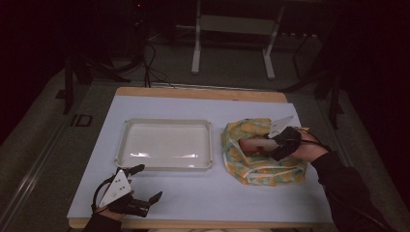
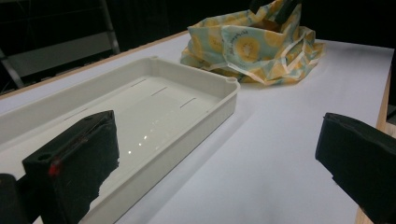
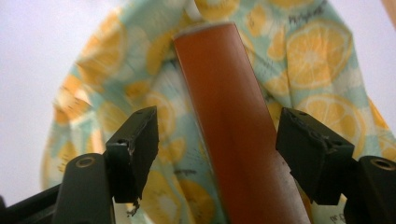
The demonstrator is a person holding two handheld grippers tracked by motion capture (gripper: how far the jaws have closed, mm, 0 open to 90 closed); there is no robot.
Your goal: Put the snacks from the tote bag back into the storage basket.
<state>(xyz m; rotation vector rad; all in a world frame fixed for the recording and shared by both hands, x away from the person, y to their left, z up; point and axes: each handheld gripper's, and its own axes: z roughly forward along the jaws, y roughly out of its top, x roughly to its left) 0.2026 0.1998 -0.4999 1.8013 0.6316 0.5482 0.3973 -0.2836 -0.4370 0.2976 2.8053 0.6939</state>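
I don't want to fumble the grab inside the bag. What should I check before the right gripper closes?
1. Right gripper open: ok, jaws apart.
2. Brown tube between the jaws: ok, with a gap on each side.
3. Lemon-print bag fabric clear of the jaws: cannot tell; cloth lies close behind.
4. White tray free to receive: ok, nothing in it.
5. Left gripper out of the way: ok, open near the tray's front corner.
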